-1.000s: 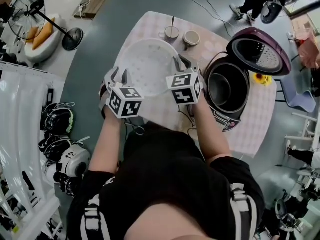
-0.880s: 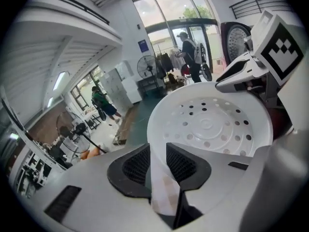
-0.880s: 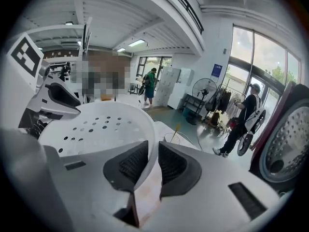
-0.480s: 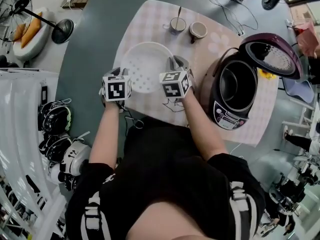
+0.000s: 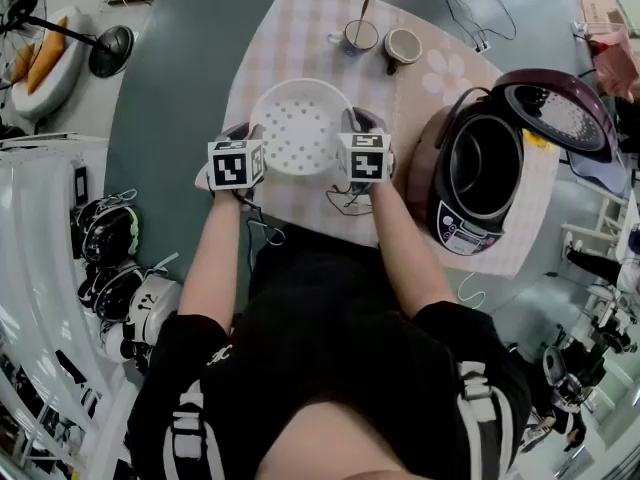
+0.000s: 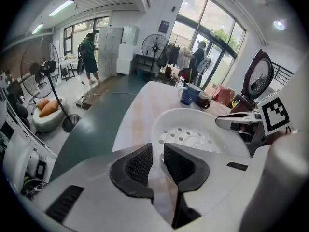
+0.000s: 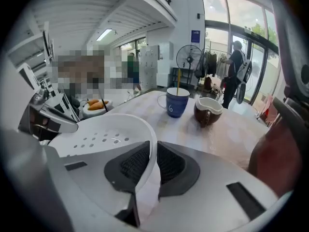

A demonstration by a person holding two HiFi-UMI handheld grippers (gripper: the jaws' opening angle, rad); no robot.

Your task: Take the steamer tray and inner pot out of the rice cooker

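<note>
Pink checked cloth covers the table [image 5: 300, 23]. In the head view the steamer tray [image 5: 298, 128] is at the upper middle of the frame, low above this cloth or already on it; I cannot tell which. It is to the left of the rice cooker [image 5: 452, 230], whose lid stands open and whose inner pot [image 5: 487, 163] is not yet taken out.

The tray is a white, round, shallow bowl with small holes in its floor and a thin rim. It looks like plastic. I judge it light and rather stiff, also a little slippery, so the rim at two opposite sides is the good place to hold it.

The left gripper [image 6: 157, 153] and the right gripper [image 7: 153, 151] have just been closing, and each one pinches the rim between its pads.
</note>
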